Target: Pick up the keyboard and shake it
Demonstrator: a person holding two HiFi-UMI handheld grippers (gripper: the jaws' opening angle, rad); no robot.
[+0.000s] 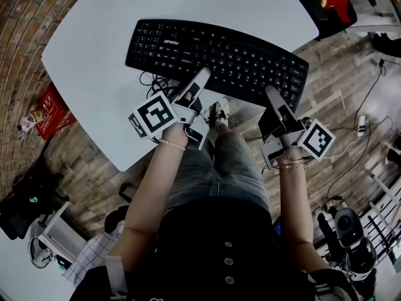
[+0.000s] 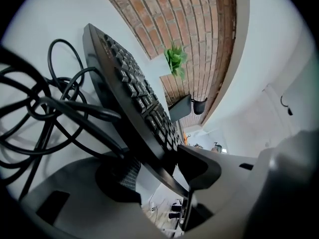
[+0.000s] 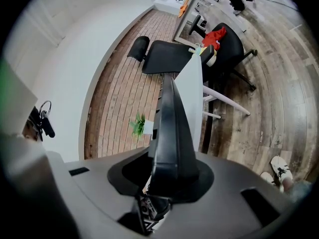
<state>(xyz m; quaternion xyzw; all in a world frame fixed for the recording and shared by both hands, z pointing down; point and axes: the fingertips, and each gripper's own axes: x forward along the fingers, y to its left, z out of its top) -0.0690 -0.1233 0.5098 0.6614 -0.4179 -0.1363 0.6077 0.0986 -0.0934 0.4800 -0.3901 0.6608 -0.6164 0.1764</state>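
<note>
In the head view the left tool (image 1: 198, 82) and the right tool (image 1: 274, 100) cover two stretches of the near edge of the keyboard (image 1: 219, 50), hiding their lower jaws there, and the cable (image 1: 152, 80) disappears beneath the left tool. The tabletop (image 1: 94, 55) is cut off by the far picture edge, and the keyboard's lettering is too small to read. In the right gripper view the keyboard stands edge-on with most keys hidden; in the left gripper view the cable runs out at the left picture edge.
</note>
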